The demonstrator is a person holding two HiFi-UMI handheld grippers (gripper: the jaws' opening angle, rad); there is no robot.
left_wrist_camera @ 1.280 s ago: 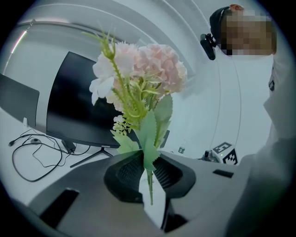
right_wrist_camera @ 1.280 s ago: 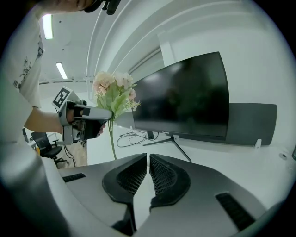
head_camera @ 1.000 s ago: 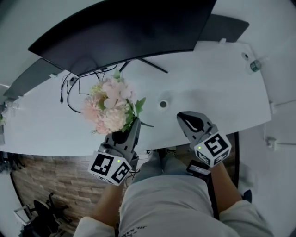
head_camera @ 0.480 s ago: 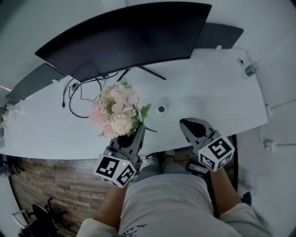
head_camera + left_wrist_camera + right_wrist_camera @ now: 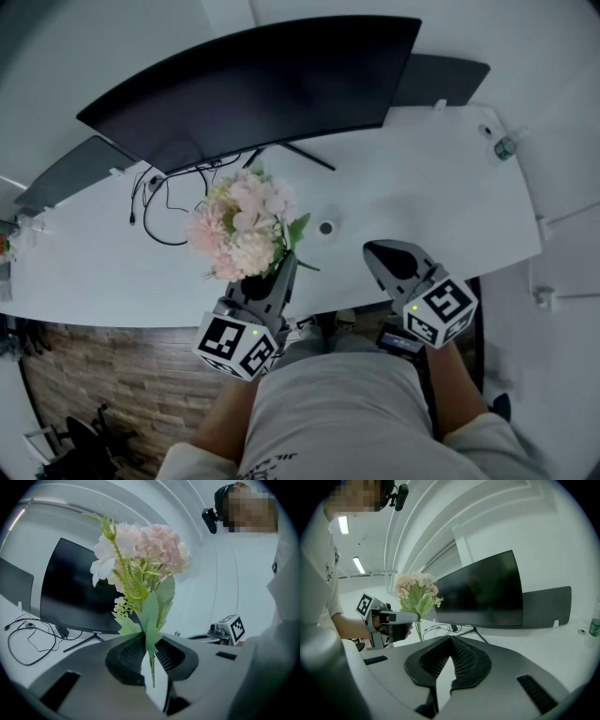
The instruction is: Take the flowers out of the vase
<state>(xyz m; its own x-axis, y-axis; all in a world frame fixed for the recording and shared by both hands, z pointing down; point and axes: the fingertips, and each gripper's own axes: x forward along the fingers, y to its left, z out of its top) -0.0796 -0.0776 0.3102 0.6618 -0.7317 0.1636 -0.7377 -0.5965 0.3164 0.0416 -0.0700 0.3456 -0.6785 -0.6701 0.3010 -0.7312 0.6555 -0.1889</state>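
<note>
A bunch of pink and white artificial flowers (image 5: 242, 225) with green leaves stands upright above the white desk (image 5: 422, 178). My left gripper (image 5: 281, 264) is shut on its thin green stems just below the leaves. In the left gripper view the stems (image 5: 151, 665) run down between the two pads, and the blooms (image 5: 145, 557) rise above them. The right gripper view shows the bouquet (image 5: 416, 591) and the left gripper (image 5: 401, 617) off to its left. My right gripper (image 5: 380, 251) is shut and empty over the desk's near edge, its pads meeting (image 5: 450, 641). No vase shows clearly.
A wide curved monitor (image 5: 253, 84) stands at the back of the desk, with dark screens (image 5: 66, 173) beside it. Cables (image 5: 155, 202) lie left of the flowers. A small round thing (image 5: 324, 228) sits mid-desk and a bottle (image 5: 504, 147) at the far right.
The left gripper has lifted the flowers slightly and carried them a little to the right. The right gripper has risen a little and stayed shut.
</note>
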